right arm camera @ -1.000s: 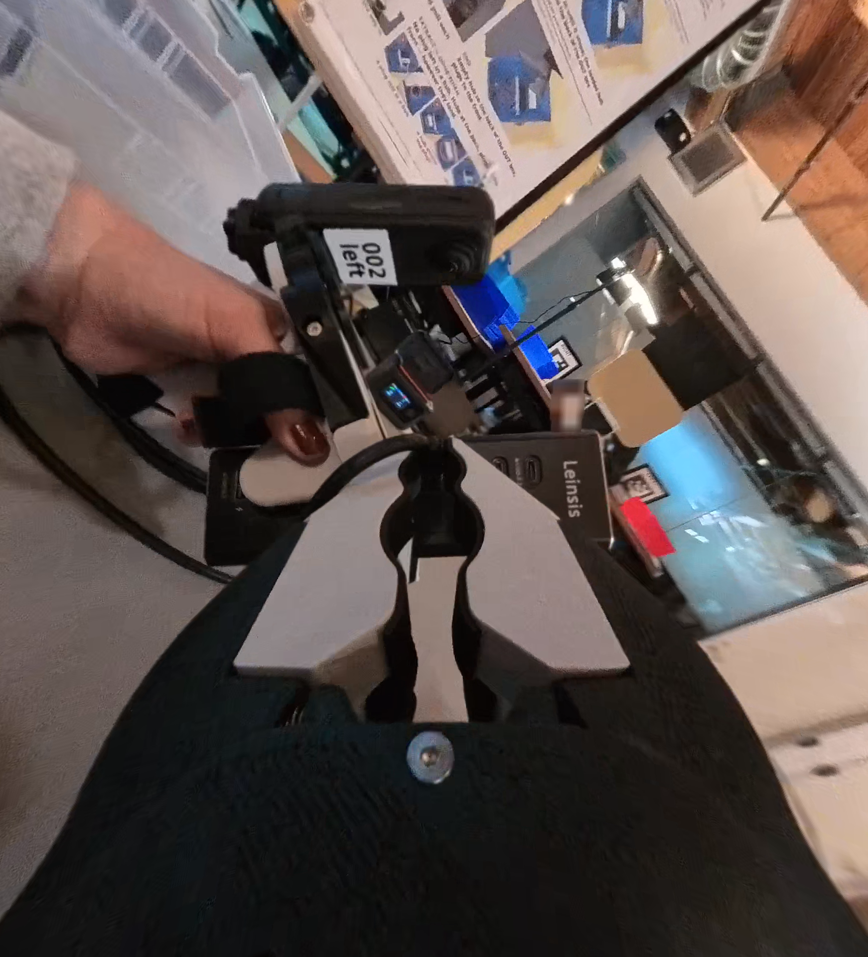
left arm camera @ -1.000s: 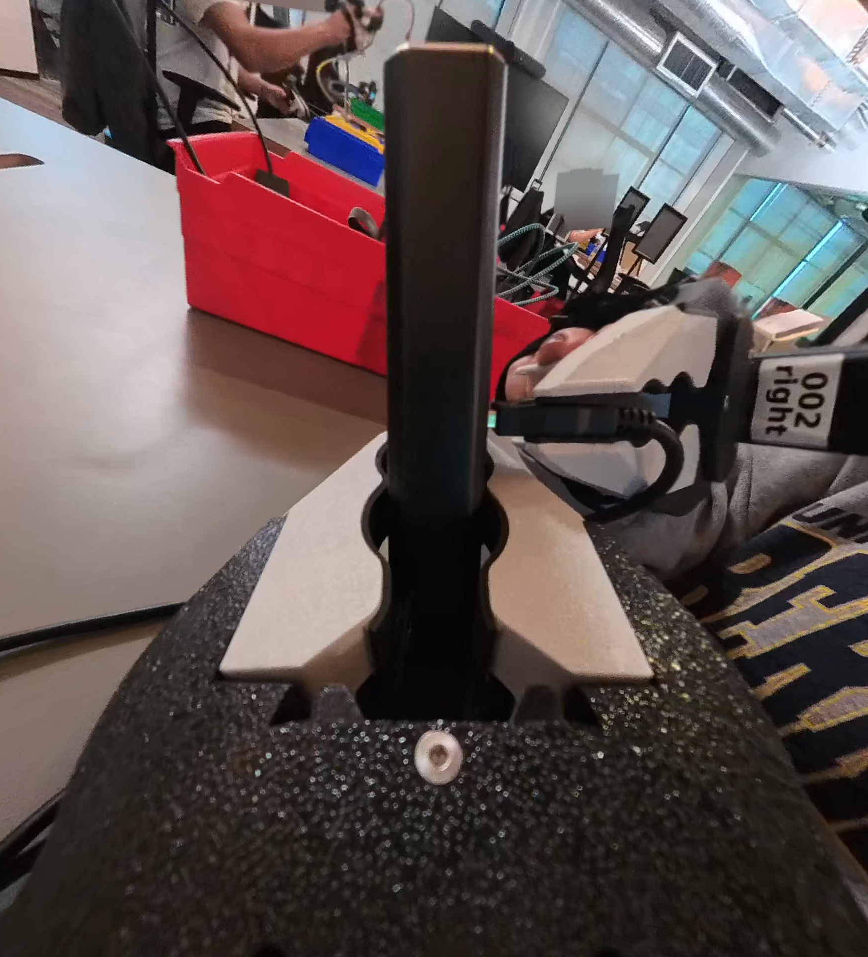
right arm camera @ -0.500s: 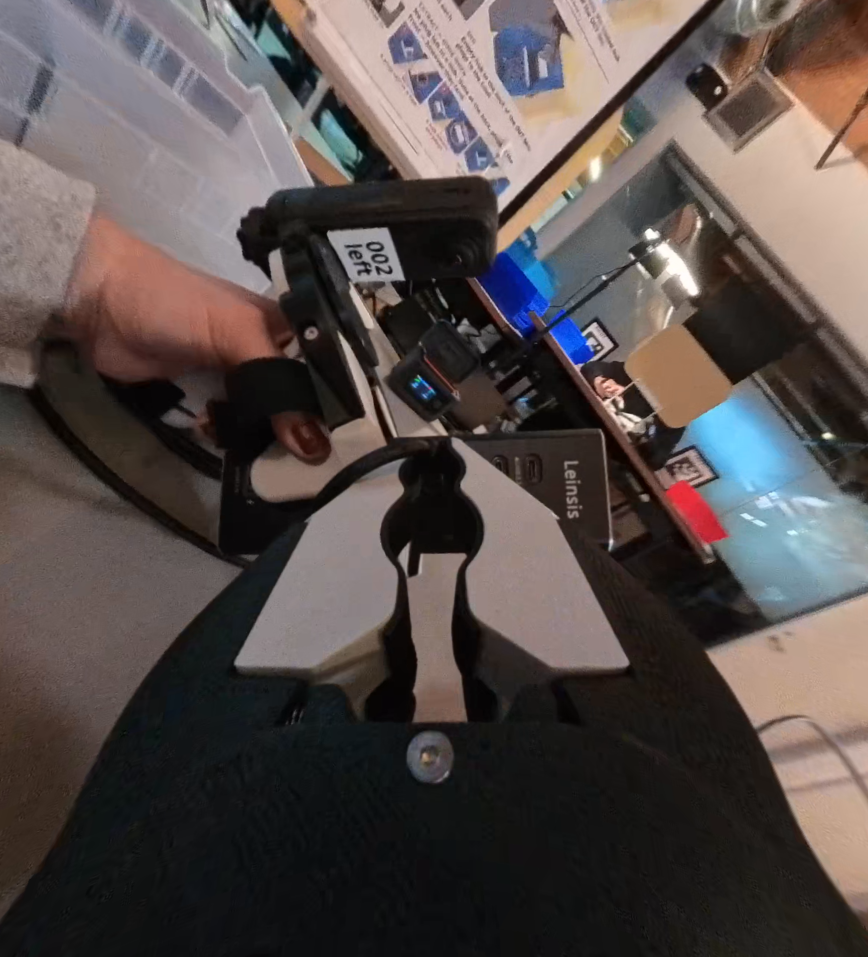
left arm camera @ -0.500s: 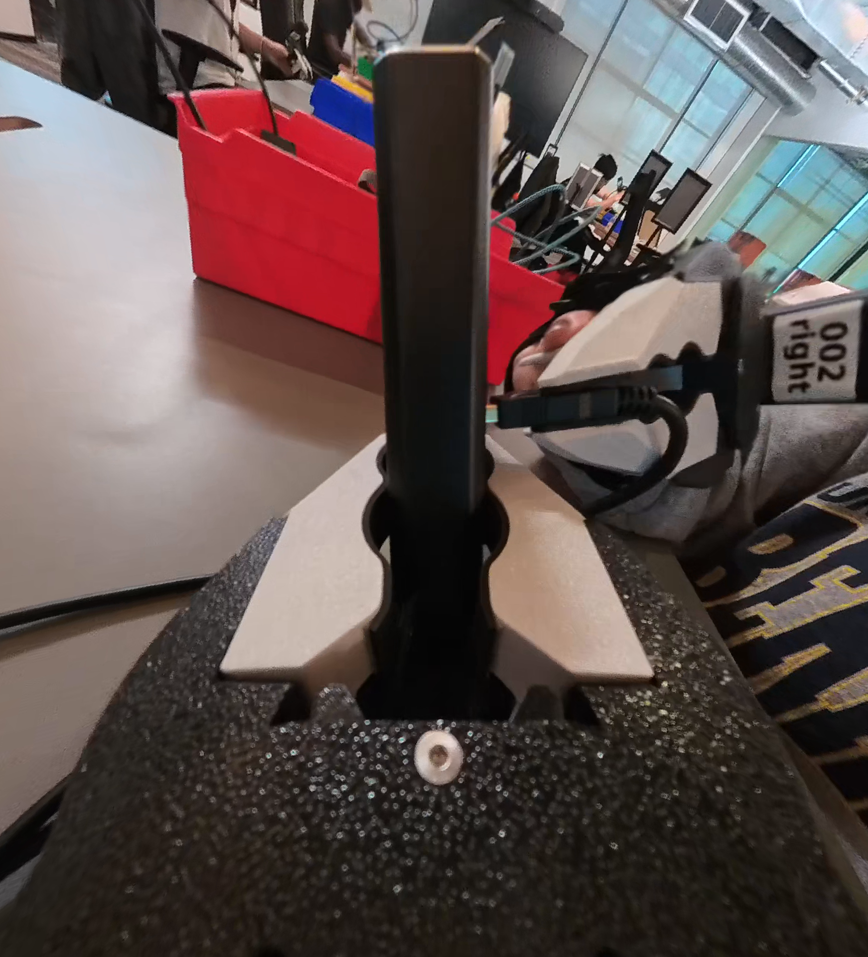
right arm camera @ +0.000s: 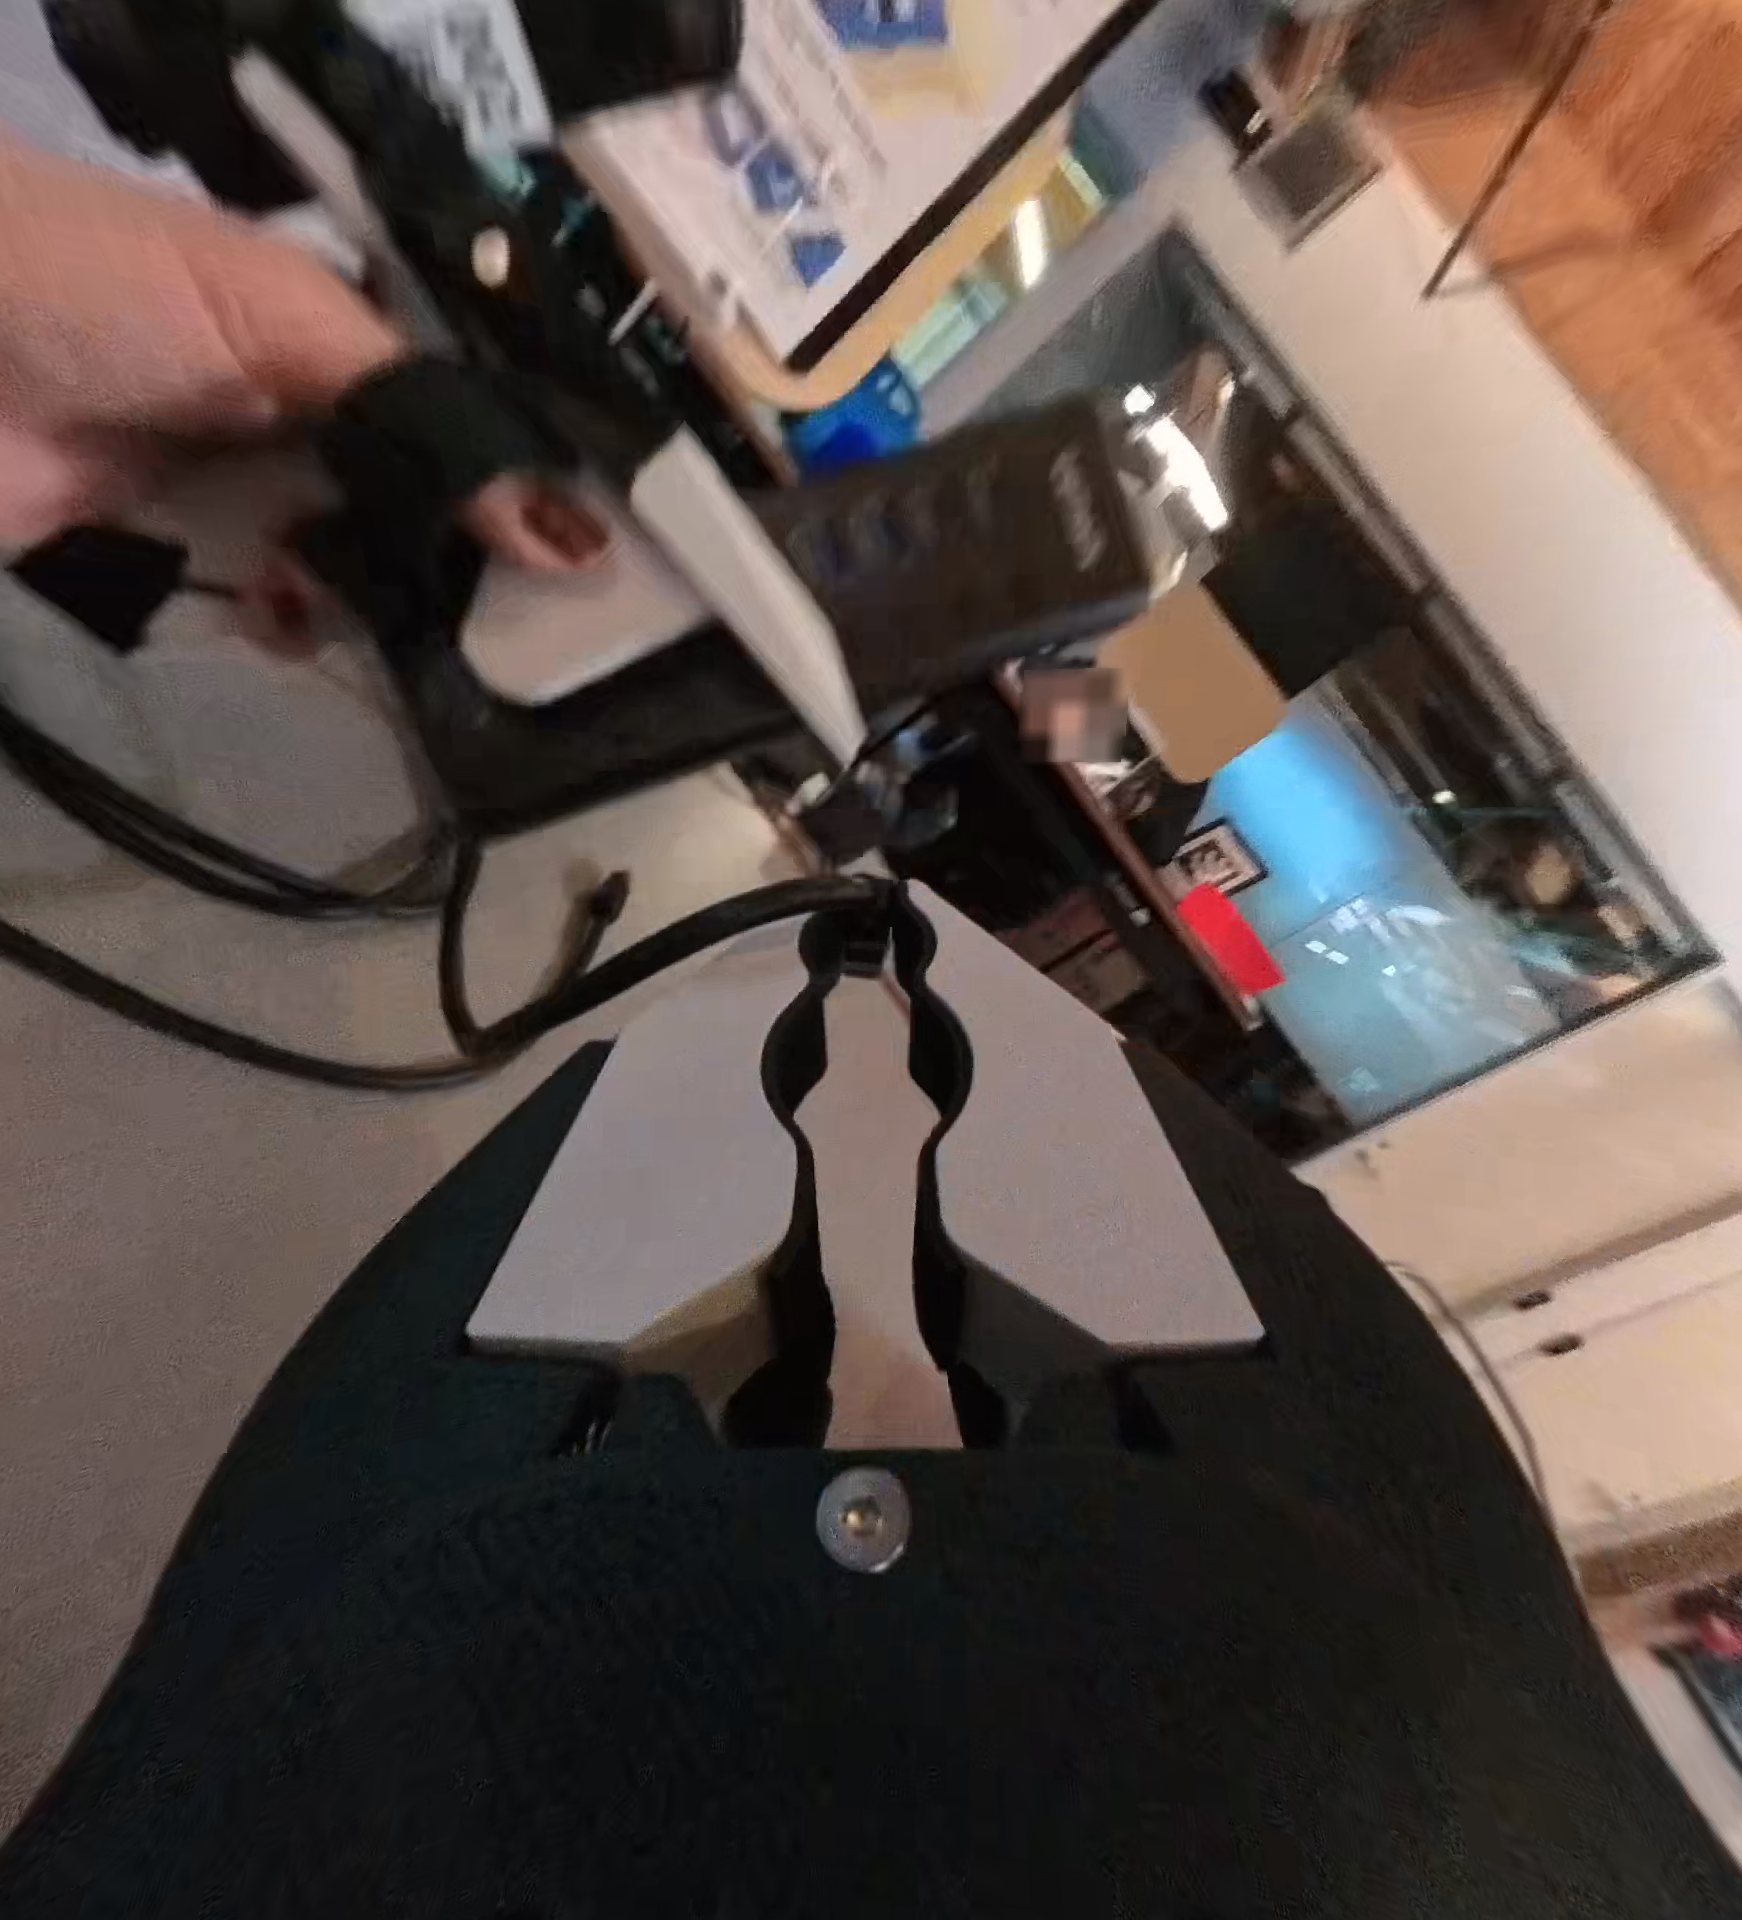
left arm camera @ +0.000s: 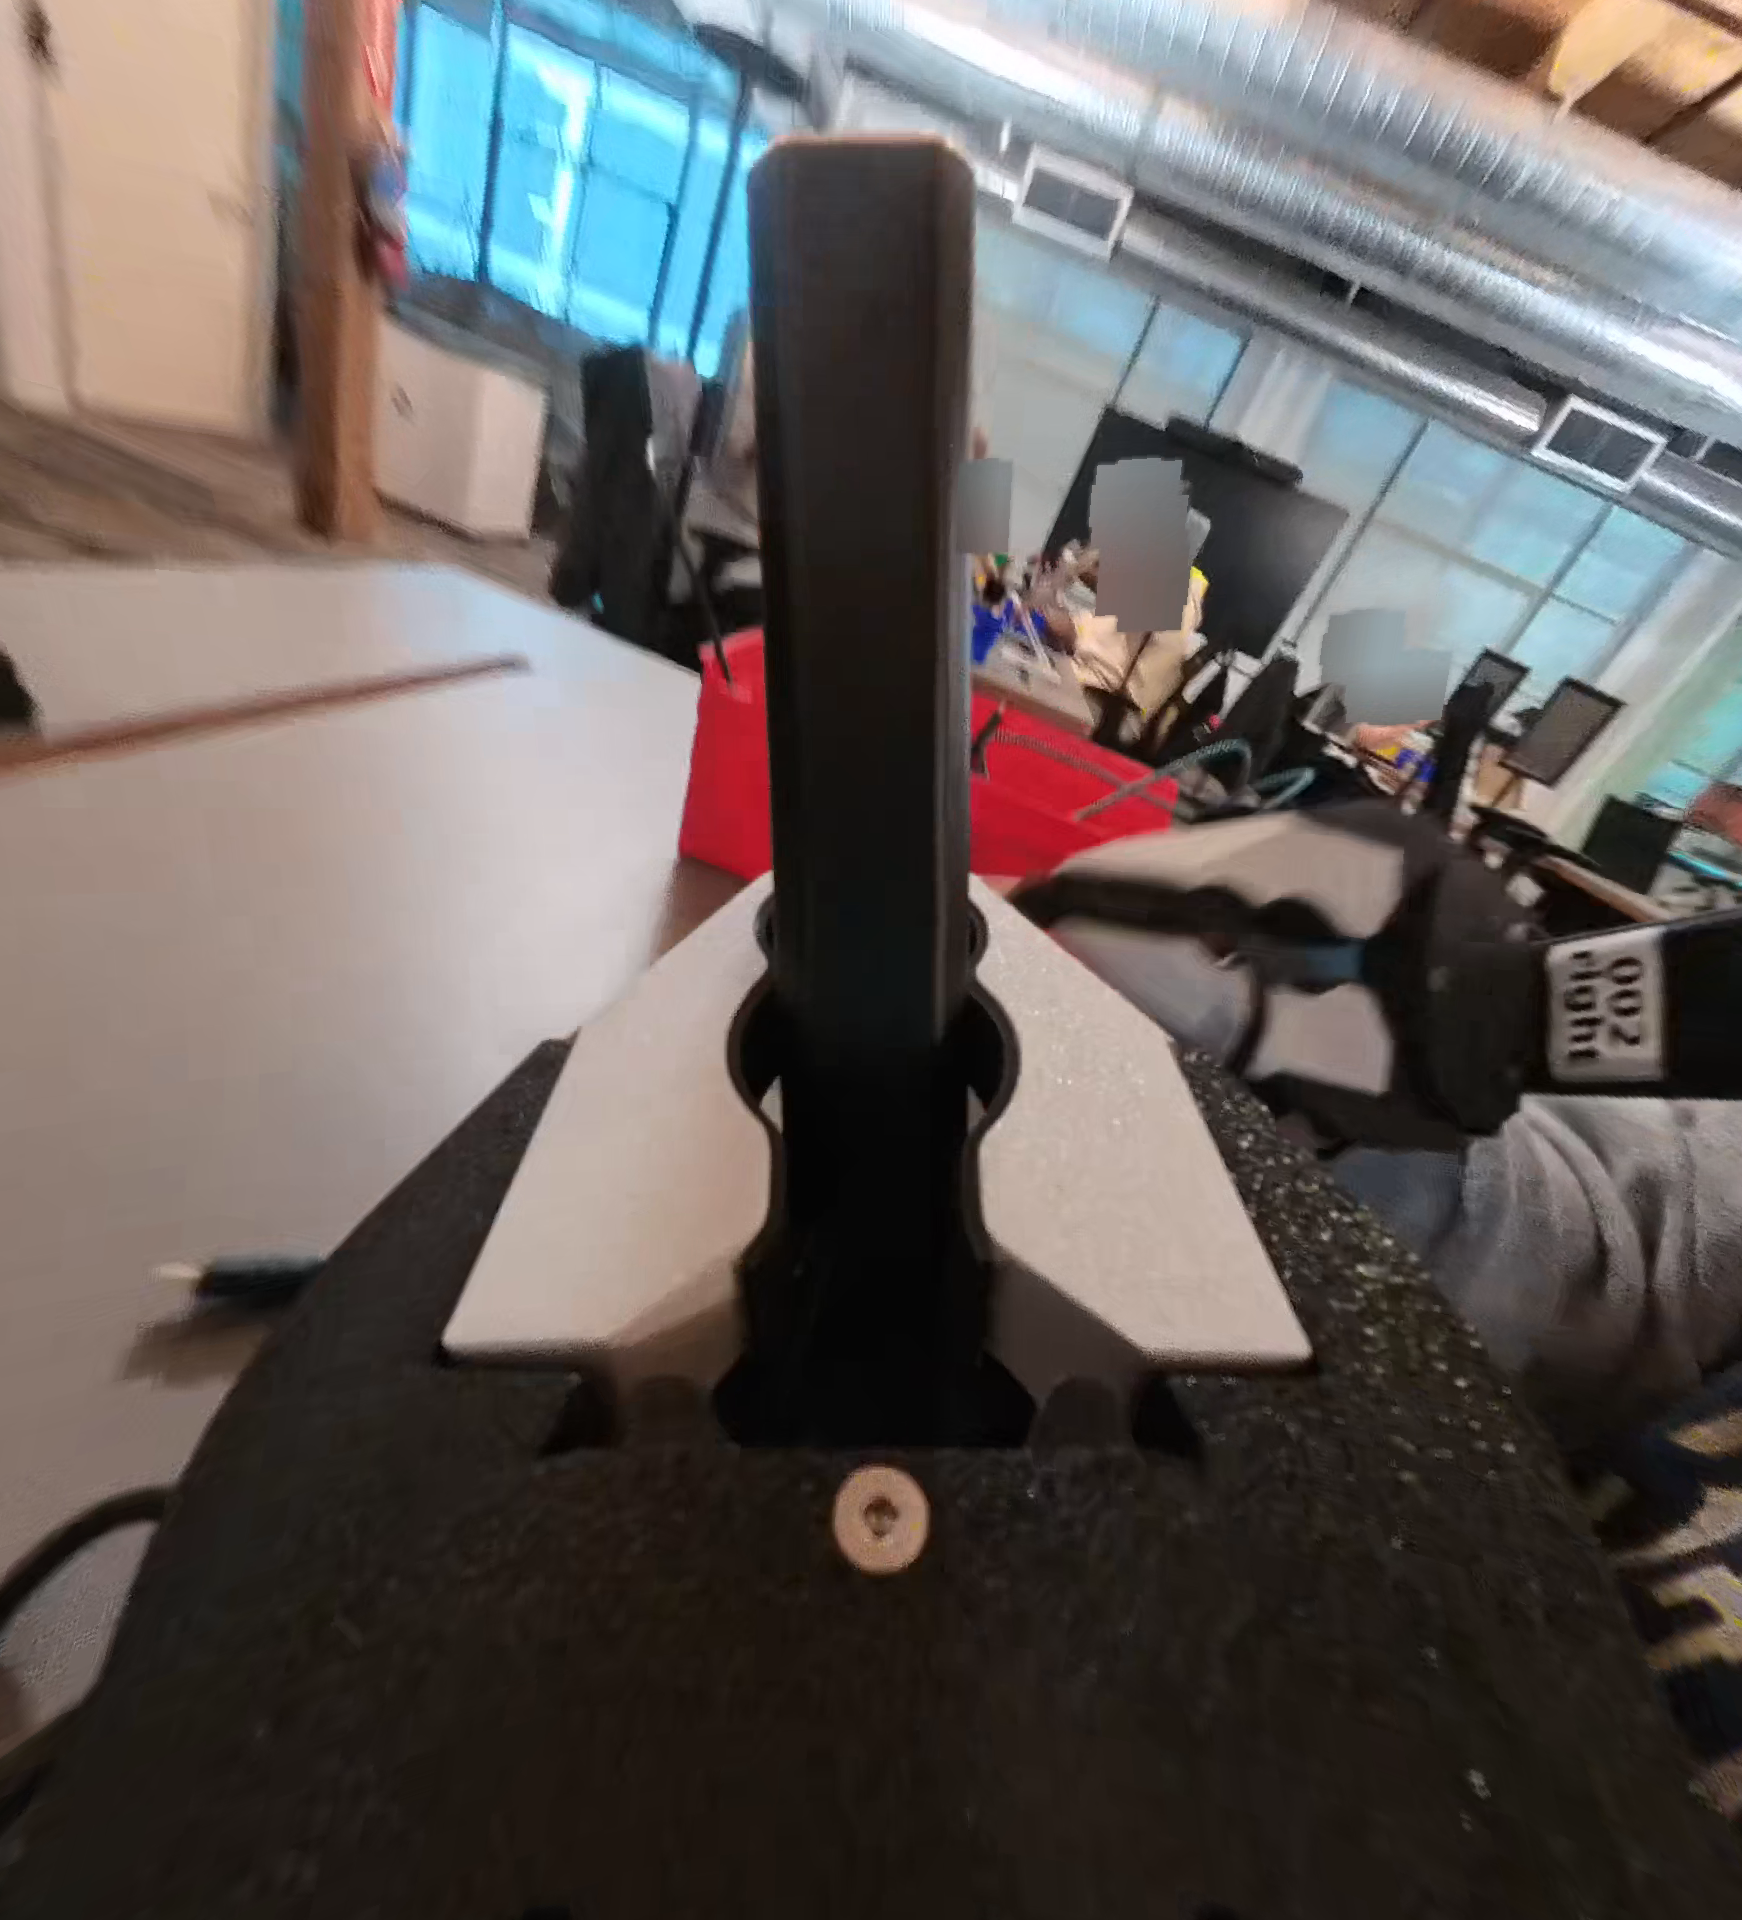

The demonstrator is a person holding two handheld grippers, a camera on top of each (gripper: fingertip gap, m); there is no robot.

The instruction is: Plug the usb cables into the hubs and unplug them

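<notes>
The left gripper [left arm camera: 862, 935] has its fingers [left arm camera: 638, 1174] pinching a dark USB hub [left arm camera: 862, 540], which stands upright between them and rises above the fingertips. In the right wrist view the same hub [right arm camera: 960, 540] juts from the left gripper [right arm camera: 773, 582], held up off the worktop, with a hand [right arm camera: 88, 343] around the gripper's handle; motion blur softens all of this.

The right gripper [right arm camera: 867, 940] has its fingers [right arm camera: 659, 1164] pressed onto a black USB cable [right arm camera: 638, 966] right at the fingertips. The plug sits apart from the hub, not in any port, and the cable trails off to the left and down across the pale worktop [right arm camera: 119, 1195], where more dark cables [right arm camera: 171, 831] loop together. In the left wrist view the right gripper [left arm camera: 1043, 904] lies just to the right of the hub, its tips near the hub's side.

A loose cable end [left arm camera: 223, 1273] rests on the worktop [left arm camera: 275, 935] near its near edge. Farther back a red bin [left arm camera: 1033, 800] sits on the worktop behind the hub.
</notes>
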